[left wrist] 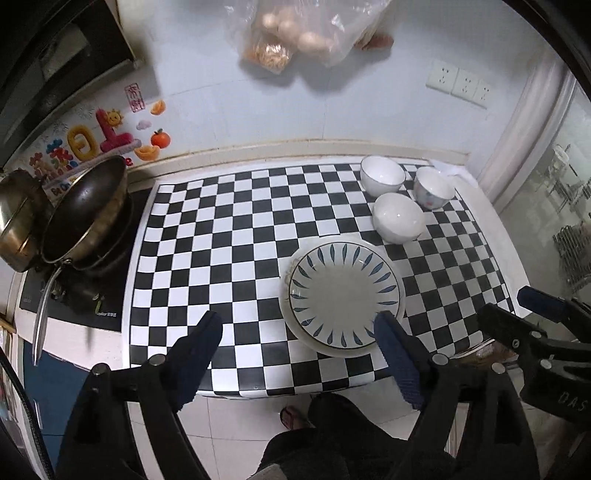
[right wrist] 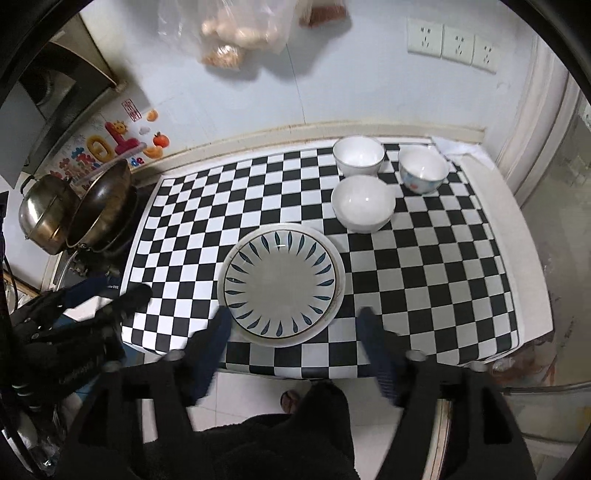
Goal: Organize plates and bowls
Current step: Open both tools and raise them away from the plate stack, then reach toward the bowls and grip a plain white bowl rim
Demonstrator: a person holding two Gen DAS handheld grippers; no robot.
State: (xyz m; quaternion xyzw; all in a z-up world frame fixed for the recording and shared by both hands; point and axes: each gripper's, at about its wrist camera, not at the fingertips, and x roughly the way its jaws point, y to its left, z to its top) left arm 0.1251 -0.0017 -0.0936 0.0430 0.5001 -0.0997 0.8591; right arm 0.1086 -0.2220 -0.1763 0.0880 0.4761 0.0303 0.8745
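A stack of plates, topped by a blue-leaf plate (left wrist: 343, 291) (right wrist: 280, 284), sits near the front edge of the checkered counter (left wrist: 221, 240) (right wrist: 424, 288). Three white bowls stand behind it at the right: a plain one (left wrist: 398, 218) (right wrist: 362, 203), one farther back (left wrist: 382, 175) (right wrist: 358, 155) and one with a blue pattern (left wrist: 434, 187) (right wrist: 423, 171). My left gripper (left wrist: 299, 332) is open and empty above the front edge, left of the plates. My right gripper (right wrist: 295, 325) is open and empty, its fingers on either side of the plates' near rim; it also shows in the left wrist view (left wrist: 517, 306).
A dark wok (left wrist: 86, 210) (right wrist: 99, 205) and a steel pot (left wrist: 18, 221) (right wrist: 46, 214) sit on the stove at the left. A plastic bag of food (left wrist: 295, 33) (right wrist: 236, 33) hangs on the wall. Wall sockets (left wrist: 458, 83) (right wrist: 452, 46) are at the right.
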